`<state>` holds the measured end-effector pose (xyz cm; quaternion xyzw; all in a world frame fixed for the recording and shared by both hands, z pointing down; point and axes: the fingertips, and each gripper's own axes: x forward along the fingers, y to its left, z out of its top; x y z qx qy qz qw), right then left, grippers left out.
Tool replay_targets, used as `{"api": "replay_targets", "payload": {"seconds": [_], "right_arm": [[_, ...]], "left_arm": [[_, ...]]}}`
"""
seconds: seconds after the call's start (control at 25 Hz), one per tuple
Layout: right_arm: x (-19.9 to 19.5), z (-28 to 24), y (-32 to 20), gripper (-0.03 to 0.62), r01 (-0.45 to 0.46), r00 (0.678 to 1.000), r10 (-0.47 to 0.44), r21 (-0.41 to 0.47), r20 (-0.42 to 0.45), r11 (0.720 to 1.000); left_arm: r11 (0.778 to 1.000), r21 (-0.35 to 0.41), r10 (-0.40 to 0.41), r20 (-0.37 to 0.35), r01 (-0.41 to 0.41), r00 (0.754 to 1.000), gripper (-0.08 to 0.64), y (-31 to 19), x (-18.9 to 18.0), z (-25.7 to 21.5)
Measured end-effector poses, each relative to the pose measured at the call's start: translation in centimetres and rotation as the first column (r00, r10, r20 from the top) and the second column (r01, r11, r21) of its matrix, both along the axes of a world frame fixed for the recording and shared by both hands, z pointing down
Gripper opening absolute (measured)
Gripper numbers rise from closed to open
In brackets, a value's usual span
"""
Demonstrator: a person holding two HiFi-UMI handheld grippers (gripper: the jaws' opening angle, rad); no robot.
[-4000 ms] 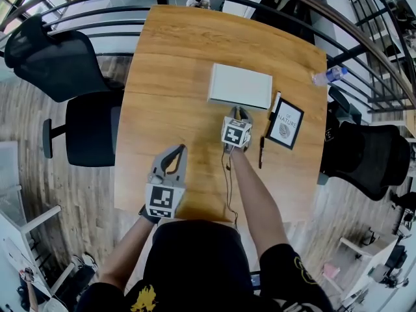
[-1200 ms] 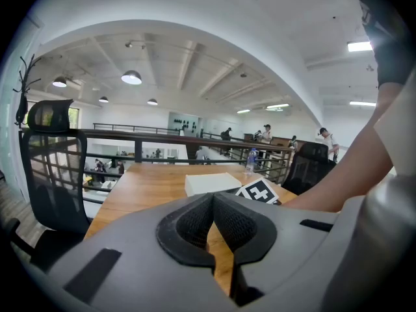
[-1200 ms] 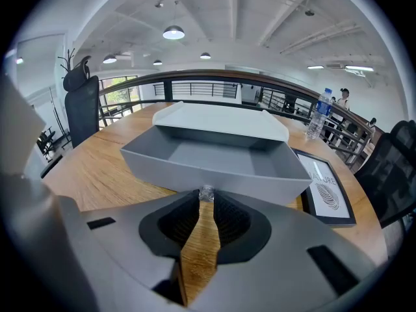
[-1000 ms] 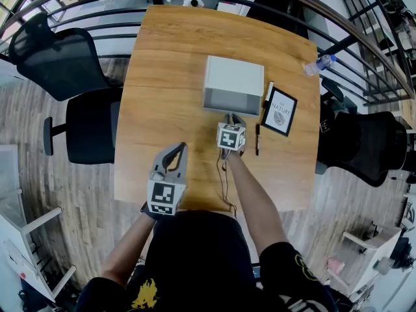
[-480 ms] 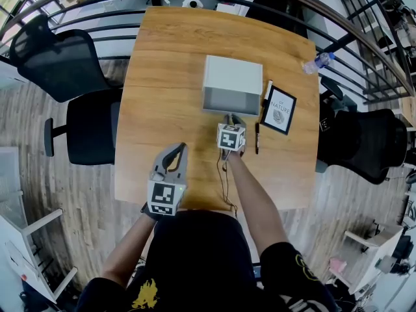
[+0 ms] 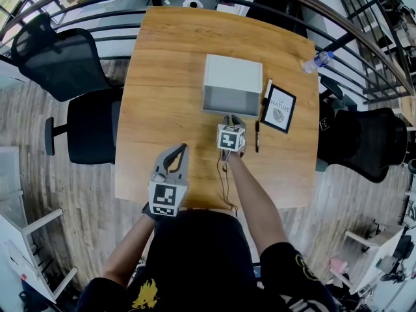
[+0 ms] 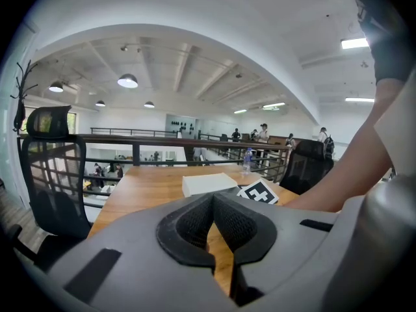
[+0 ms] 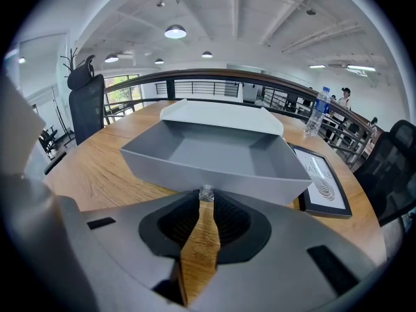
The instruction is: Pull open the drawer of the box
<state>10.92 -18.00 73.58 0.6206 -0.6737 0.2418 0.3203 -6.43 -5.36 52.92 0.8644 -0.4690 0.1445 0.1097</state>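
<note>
Railings and black office chairs (image 6: 51,56) ringed the wooden bench (image 6: 162,77), which carried the white box (image 6: 235,72) near its far middle. A framed picture (image 6: 279,110) and a dark pen (image 6: 257,137) lay just to the box's right, and a water bottle (image 6: 317,62) stood at the far right corner. The grey drawer (image 8: 214,153) stood well out of the box toward you, its inside showing bare. Your right hand-held gripper (image 8: 206,201) had its jaws pinched on the small clear knob (image 8: 206,192) at the middle of the drawer front. Your left hand-held gripper (image 6: 178,151) hovered over the near left part of the bench, well apart from the box, with its jaws closed tip to tip on nothing. By the look of it the pull was largely done, since a good share of the drawer was already exposed. How much travel remained could not be read from these views. What seemed left for you was either a little more draw toward yourself or simply letting go of the knob and backing the right hand-held gripper away.
</note>
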Motion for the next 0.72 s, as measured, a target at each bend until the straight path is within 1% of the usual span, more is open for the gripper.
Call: {"api": "replay_targets", "payload": {"seconds": [0.4, 0.72], "right_arm": [[-0.4, -0.1, 0.5, 0.061, 0.002, 1.000, -0.002, 0.002, 0.001, 1.000], [-0.3, -0.2, 0.6, 0.061, 0.024, 1.000, -0.024, 0.005, -0.012, 1.000]], "left_arm": [[1.000, 0.006, -0.001, 0.006, 0.001, 1.000, 0.018, 0.8, -0.3, 0.1], [1.000, 0.004, -0.011, 0.005, 0.011, 1.000, 0.018, 1.5, -0.7, 0.1]]}}
